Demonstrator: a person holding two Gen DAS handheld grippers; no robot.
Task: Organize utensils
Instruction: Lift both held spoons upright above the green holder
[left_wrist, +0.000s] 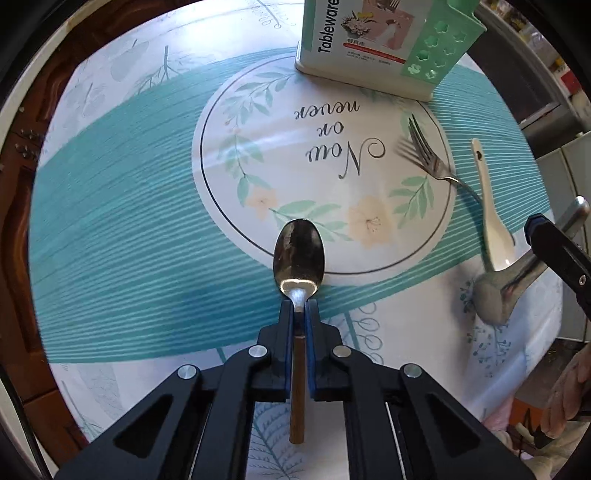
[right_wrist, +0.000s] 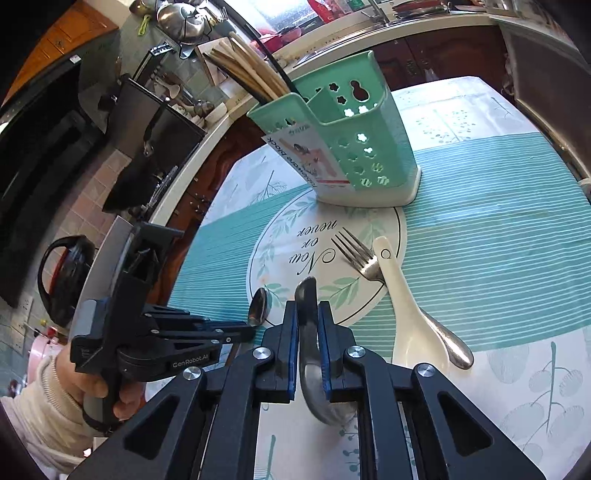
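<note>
My left gripper (left_wrist: 299, 306) is shut on a small metal spoon (left_wrist: 299, 254) by its neck, bowl pointing forward above the tablecloth; it also shows in the right wrist view (right_wrist: 258, 306). My right gripper (right_wrist: 308, 314) is shut on the handle of a large steel spoon (right_wrist: 308, 332), whose bowl hangs back under the jaws; it also shows in the left wrist view (left_wrist: 506, 284). A green utensil holder (right_wrist: 354, 147) with chopsticks in its far compartment stands at the back. A fork (right_wrist: 360, 260) and a white ceramic spoon (right_wrist: 402, 306) lie on the cloth to the right.
The table carries a teal and white printed tablecloth (right_wrist: 498, 229). The left gripper's body and the hand on it (right_wrist: 147, 332) are close on the left in the right wrist view. A kitchen counter with pots (right_wrist: 181, 22) runs behind the table.
</note>
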